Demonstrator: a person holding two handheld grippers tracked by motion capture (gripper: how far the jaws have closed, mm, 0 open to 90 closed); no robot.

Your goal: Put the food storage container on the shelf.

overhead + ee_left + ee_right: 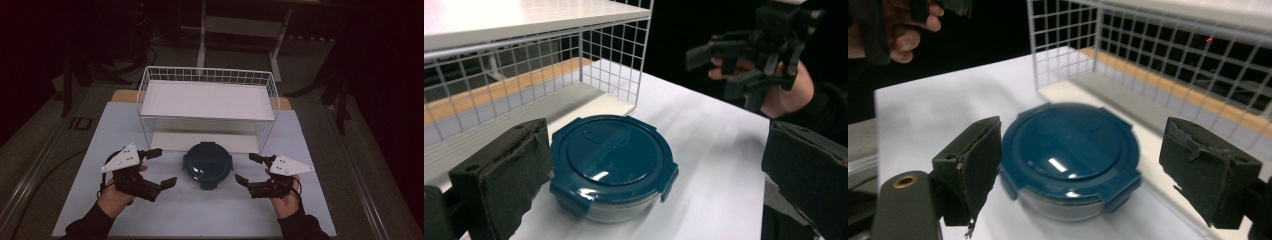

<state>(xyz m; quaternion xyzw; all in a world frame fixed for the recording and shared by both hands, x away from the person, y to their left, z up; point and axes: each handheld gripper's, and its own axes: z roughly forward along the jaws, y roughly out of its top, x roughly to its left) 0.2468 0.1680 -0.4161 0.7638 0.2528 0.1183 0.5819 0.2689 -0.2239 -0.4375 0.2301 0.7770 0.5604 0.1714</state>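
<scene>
Round teal container [207,165] at frame centre on desk [310,200], before wire rack [207,107]. Left hand-held gripper [161,167] and right hand-held gripper [248,169] released, flanking. Container looks rigid, smooth-lidded, probably light; grip opposite sides below rim.

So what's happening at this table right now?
A person holds a two-jaw gripper in each hand. The left gripper and right gripper sit either side of a round, dark teal lidded container, both open and not touching it. The container rests on the table in front of a white wire rack.
</scene>
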